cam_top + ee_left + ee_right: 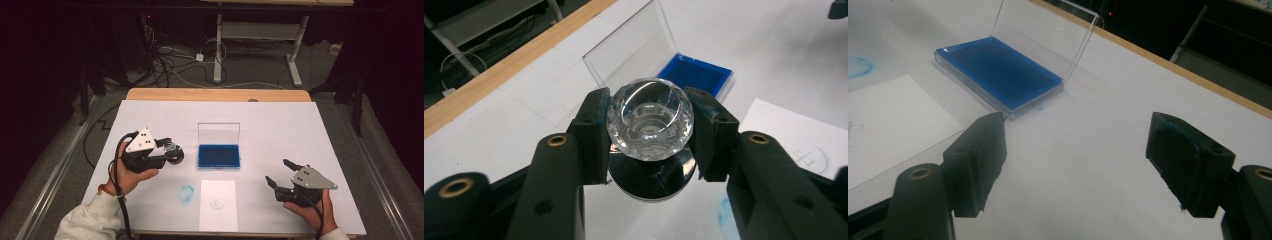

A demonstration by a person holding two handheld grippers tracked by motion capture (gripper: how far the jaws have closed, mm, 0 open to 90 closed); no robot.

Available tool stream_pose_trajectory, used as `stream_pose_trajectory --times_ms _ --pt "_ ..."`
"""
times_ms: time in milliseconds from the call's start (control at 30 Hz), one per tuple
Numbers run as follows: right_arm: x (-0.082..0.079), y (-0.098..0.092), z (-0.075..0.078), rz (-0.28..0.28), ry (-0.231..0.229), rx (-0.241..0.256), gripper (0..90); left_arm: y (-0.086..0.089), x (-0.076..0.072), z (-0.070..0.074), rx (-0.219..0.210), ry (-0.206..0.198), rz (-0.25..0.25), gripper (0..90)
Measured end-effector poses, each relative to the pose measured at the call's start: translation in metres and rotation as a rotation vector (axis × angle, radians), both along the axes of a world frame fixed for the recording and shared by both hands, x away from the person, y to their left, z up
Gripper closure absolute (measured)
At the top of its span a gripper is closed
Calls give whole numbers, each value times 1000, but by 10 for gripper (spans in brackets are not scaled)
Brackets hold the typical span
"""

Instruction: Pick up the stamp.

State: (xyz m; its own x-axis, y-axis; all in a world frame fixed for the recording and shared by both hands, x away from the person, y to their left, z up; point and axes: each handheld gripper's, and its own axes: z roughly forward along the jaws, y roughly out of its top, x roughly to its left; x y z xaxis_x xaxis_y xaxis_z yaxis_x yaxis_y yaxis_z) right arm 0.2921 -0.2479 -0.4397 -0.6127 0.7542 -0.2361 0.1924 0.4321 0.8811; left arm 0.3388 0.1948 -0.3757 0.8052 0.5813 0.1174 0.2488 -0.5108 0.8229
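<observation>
Landmark: the open blue ink pad in its clear hinged-lid case [218, 156].
White paper sheet [217, 205]: nearer me than the pad, faint print on it.
Left gripper [170, 150]: I clamp a faceted clear crystal stamp with a black base [650, 131] left of the pad, off the table.
Right gripper [278, 173]: right of the pad, jaws wide, empty.
Risk: I judge the slick facets could slip from the pads, or a tilted press could smear the ink.

We can read no words, brands or numbers; the white sheet [218, 205] at lower centre carries only a faint round stamp mark [216, 203], too blurred to decipher.
</observation>
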Motion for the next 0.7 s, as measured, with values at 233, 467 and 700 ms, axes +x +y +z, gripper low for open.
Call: stream_pose_trajectory --times_ms 233,467,700 --pt "-1 1 0 8 1 -1 249 -6 -13 -1 -4 -4 -35 547" --pt "-2 2 1 14 -2 0 249 -14 -23 0 -6 -9 -73 547" --pt "-4 4 1 30 -4 -9 249 -20 -28 1 -10 -4 -106 547"
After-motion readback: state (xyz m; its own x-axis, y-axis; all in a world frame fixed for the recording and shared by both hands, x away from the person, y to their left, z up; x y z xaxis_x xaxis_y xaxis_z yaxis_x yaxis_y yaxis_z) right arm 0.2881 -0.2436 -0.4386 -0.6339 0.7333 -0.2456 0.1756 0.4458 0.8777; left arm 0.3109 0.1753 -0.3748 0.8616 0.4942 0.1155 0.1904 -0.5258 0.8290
